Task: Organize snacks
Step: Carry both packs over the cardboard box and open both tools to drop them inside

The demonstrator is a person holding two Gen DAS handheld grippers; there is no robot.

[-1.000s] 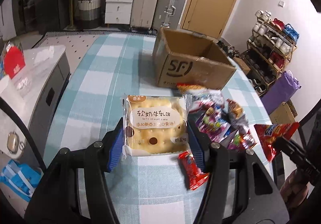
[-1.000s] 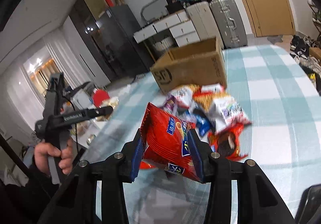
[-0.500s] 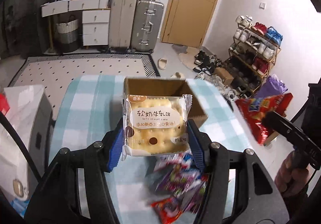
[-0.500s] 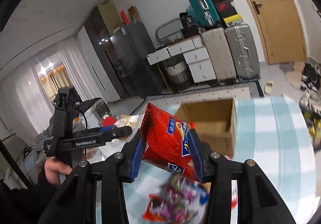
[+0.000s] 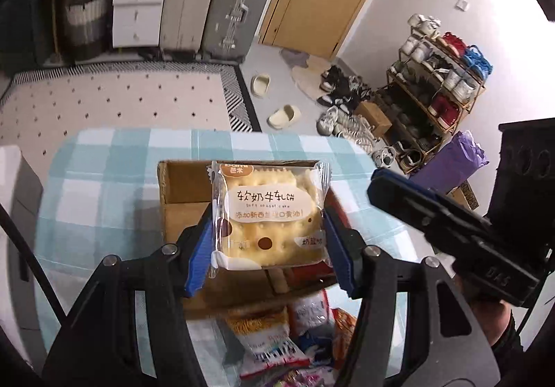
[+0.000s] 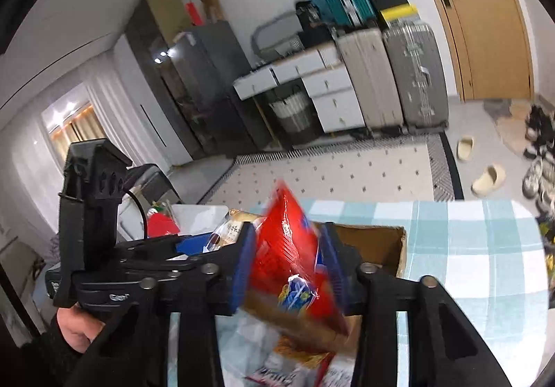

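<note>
Left gripper fingers clamp square glossy biscuit pack; right gripper fingers pinch crinkly red bag (blurred) above cardboard box.

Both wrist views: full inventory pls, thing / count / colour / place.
biscuit pack: 1, cream-yellow, clamped in left tongs above box
chip bag: 1, red, clamped in right tongs above box
cardboard box: 1, brown, open, on table
snack pile: several, mixed colours, on table near side of box
tablecloth: 1, teal-white check
suitcases: at least 2, silver and beige, by back wall
slippers: 2, cream, on floor
shoe rack: 1, by right wall
left tongs: shut on biscuit pack
right tongs: shut on chip bag
</note>
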